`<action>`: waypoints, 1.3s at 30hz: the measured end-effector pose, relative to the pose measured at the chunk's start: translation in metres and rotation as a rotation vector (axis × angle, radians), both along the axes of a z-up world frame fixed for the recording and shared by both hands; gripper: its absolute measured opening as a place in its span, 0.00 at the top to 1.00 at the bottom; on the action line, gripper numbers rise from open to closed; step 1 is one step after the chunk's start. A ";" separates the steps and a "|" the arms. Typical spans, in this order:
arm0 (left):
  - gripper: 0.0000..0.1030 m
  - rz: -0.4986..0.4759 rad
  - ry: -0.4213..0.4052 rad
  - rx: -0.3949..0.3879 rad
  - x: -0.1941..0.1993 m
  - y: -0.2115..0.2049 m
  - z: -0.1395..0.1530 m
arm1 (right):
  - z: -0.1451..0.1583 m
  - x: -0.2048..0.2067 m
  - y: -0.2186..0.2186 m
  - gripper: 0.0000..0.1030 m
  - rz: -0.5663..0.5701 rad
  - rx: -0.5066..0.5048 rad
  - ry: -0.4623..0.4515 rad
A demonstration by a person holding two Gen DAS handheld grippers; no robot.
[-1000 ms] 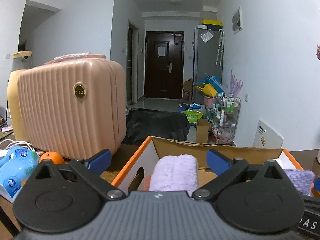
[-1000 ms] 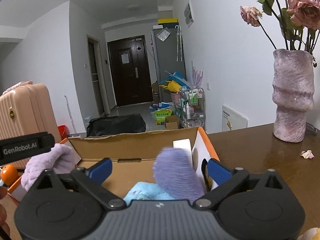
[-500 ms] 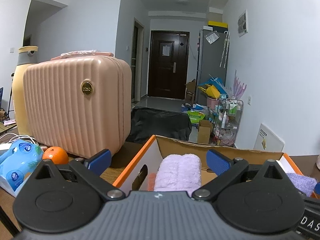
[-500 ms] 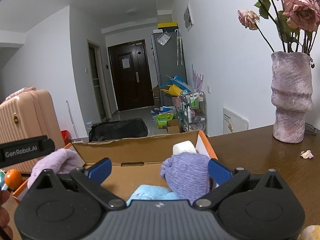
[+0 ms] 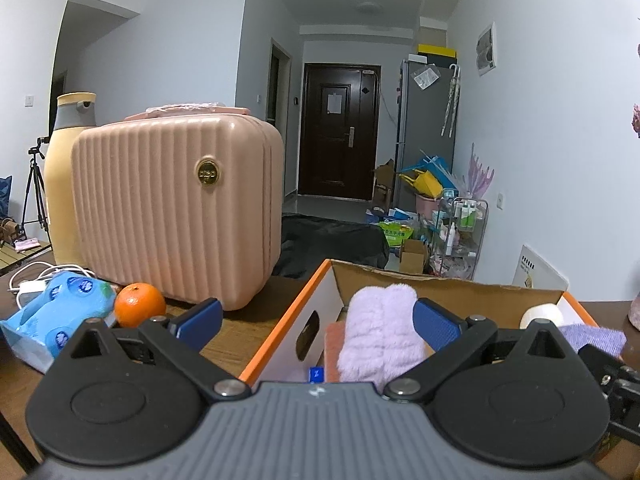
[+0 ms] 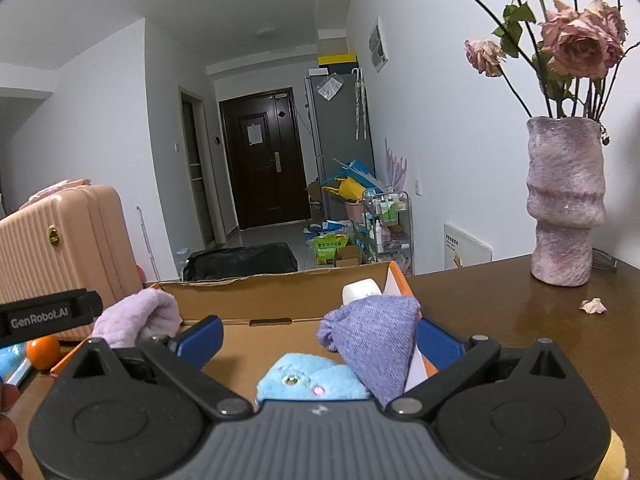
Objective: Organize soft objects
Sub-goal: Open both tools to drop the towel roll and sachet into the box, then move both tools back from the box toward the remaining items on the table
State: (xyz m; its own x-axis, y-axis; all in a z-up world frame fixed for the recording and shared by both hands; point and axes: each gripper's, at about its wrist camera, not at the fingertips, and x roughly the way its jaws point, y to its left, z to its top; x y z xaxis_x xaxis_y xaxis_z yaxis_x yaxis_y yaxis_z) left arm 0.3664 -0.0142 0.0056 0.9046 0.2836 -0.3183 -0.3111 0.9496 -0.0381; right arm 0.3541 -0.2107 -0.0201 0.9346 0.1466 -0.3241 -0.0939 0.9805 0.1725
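Note:
An orange-edged cardboard box (image 5: 288, 320) (image 6: 276, 300) sits on the brown table. A fluffy lilac towel (image 5: 380, 332) (image 6: 136, 316) stands at its left end. My left gripper (image 5: 318, 320) is open, straddling the box's left wall, with the towel just inside its right finger and not pinched. My right gripper (image 6: 320, 338) is open over the box's right half. A purple knit cloth (image 6: 372, 340) (image 5: 592, 338) leans against the right wall by the right finger. A light blue plush (image 6: 312, 380) lies below it, and a white roll (image 6: 360, 290) stands behind.
A pink ribbed suitcase (image 5: 176, 208) stands left of the box, with an orange (image 5: 140, 310) and a blue tissue pack (image 5: 52, 320) in front. A purple vase of dried roses (image 6: 564, 200) and a fallen petal (image 6: 594, 306) are on the table at right.
The purple cloth, blurred in motion between the right fingers a second ago, has settled against the box's right wall. The left gripper has drawn back and to the left of the box.

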 end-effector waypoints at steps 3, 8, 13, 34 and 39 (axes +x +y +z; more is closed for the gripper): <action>0.00 -0.002 0.001 0.009 -0.009 0.000 -0.001 | 0.000 -0.010 -0.004 0.00 0.003 0.006 0.000; 0.00 -0.012 0.005 0.020 -0.024 0.001 -0.003 | 0.001 -0.019 -0.006 0.00 0.003 0.005 -0.002; 0.00 -0.023 0.006 0.030 -0.040 0.002 -0.003 | -0.001 -0.039 -0.010 0.00 0.004 0.001 -0.008; 0.00 -0.078 0.019 0.039 -0.117 0.011 -0.008 | -0.004 -0.124 -0.012 0.00 0.012 -0.060 -0.075; 0.00 -0.091 0.024 0.035 -0.134 0.014 -0.009 | -0.004 -0.142 -0.013 0.00 0.022 -0.072 -0.086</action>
